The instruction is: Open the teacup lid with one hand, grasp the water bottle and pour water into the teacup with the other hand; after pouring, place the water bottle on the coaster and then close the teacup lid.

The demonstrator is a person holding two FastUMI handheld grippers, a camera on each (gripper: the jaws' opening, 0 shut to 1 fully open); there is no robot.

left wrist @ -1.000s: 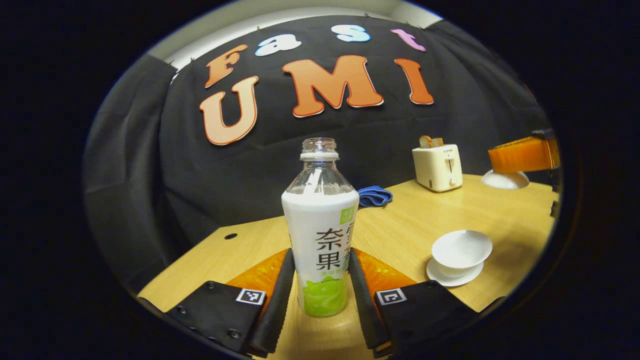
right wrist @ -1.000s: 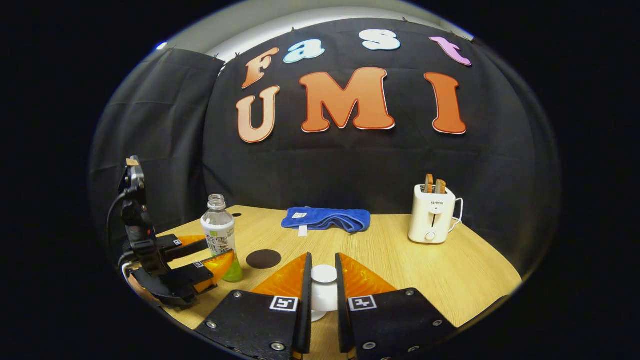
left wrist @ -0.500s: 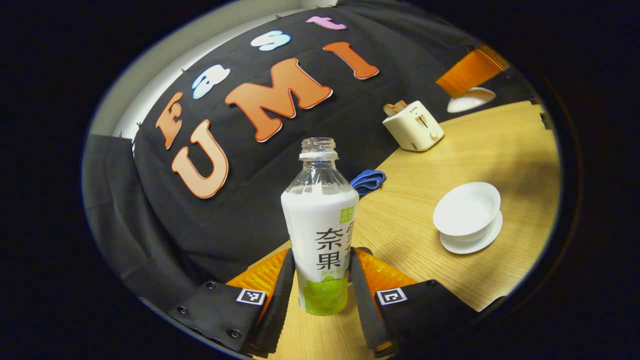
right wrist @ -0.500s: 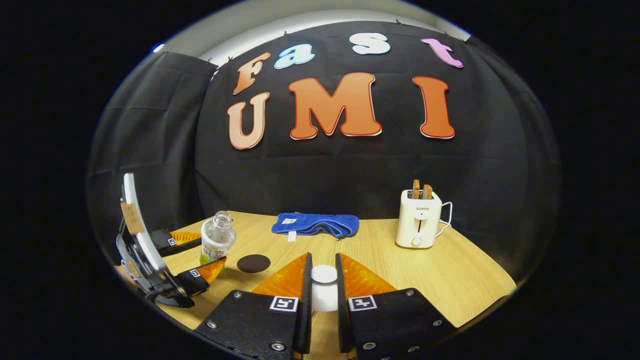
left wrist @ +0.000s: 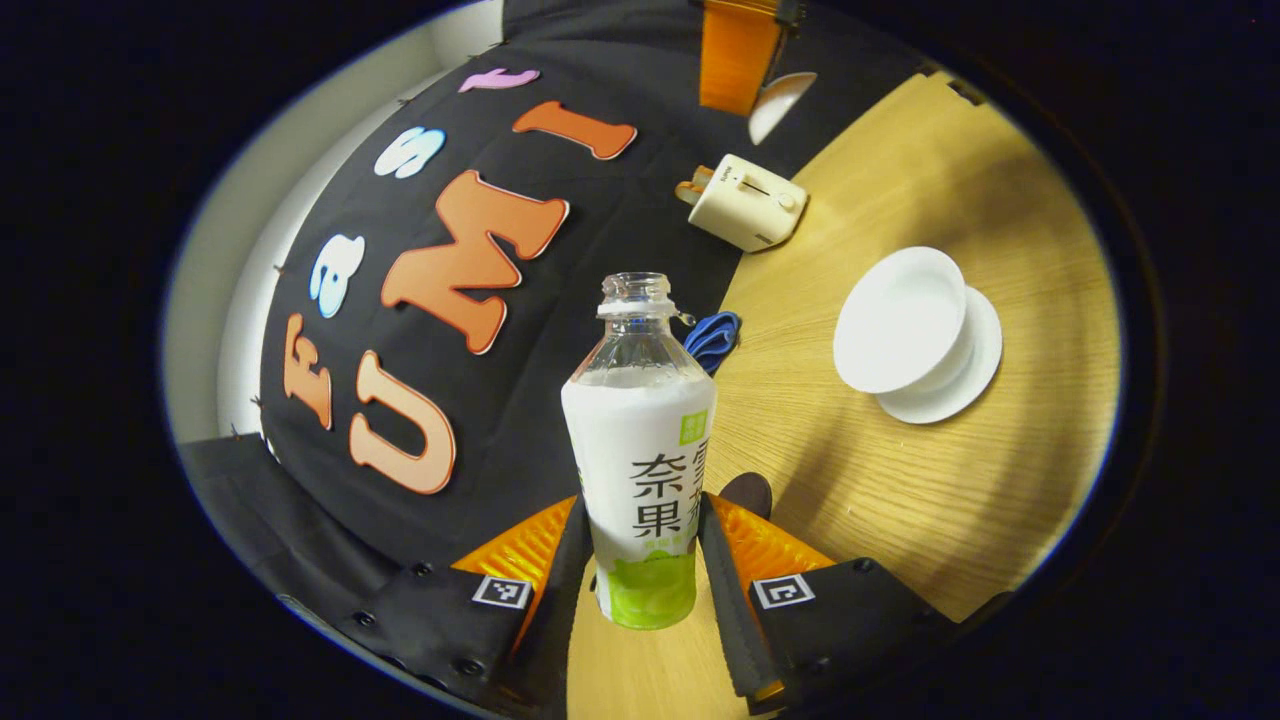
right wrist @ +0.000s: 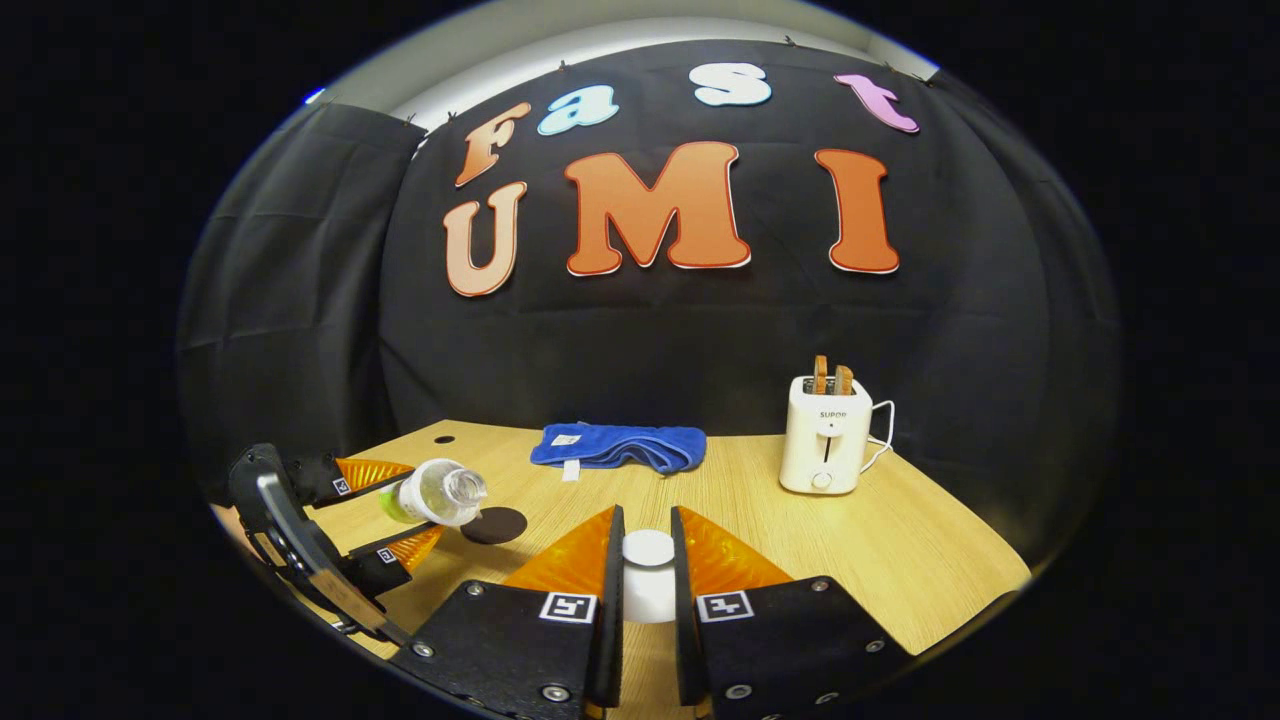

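Wooden table (left wrist: 900, 500) carried the open teacup (left wrist: 905, 320). Left gripper (left wrist: 640, 560) clamped the water bottle (left wrist: 640, 450), tipped beside the teacup — pouring was under way. Right gripper (right wrist: 647, 590) clamped the lid (right wrist: 648, 548). Next, the mouth probably needed bringing over the teacup.

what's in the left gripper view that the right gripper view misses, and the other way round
Left gripper view: the open teacup, lidless, on its saucer.
Right gripper view: the toaster's cord, and the left gripper seen from outside, holding the water bottle tilted, mouth toward the coaster.
Both: the bottle in the left jaws, the lid in the right gripper, toaster, blue towel, table.
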